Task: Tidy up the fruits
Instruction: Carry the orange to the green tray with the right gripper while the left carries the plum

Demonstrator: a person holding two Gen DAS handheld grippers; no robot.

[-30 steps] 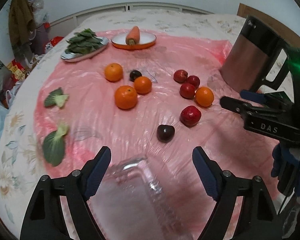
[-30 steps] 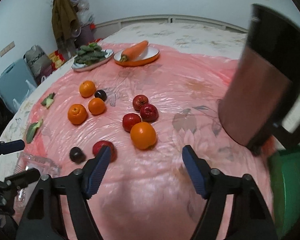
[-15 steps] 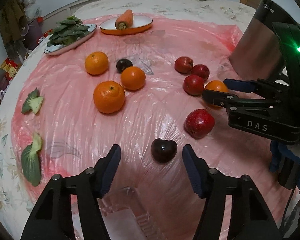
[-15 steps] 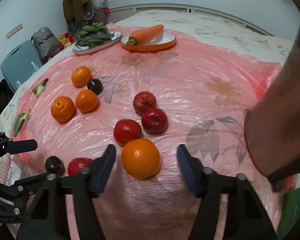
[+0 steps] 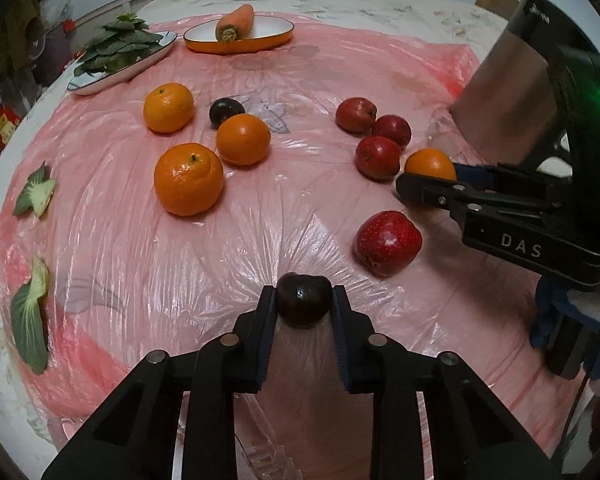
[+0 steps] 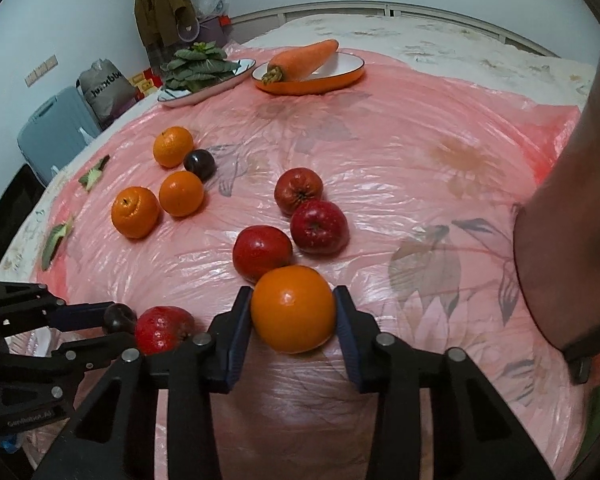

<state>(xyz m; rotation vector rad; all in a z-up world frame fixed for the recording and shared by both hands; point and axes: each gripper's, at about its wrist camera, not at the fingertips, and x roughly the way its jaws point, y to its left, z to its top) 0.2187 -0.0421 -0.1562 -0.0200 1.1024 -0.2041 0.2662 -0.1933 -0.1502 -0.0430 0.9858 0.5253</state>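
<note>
now that both claws have closed in from wide, the left claw (image 5: 304, 304) pinches the dark plum (image 5: 304, 300) and the right claw (image 6: 294, 312) the orange (image 6: 294, 308) (both fruits on the pink sheet (image 5: 320, 64)), ready for sorting.

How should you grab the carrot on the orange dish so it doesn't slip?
Probably best to grip the carrot across its thick middle, coming down from above with one finger on each long side. It lies slanted over the orange dish, its leafy stub end poking past the rim on the side toward the dish of greens and its thin tip pointing away, so the ends are narrow or awkward to pinch.
</note>
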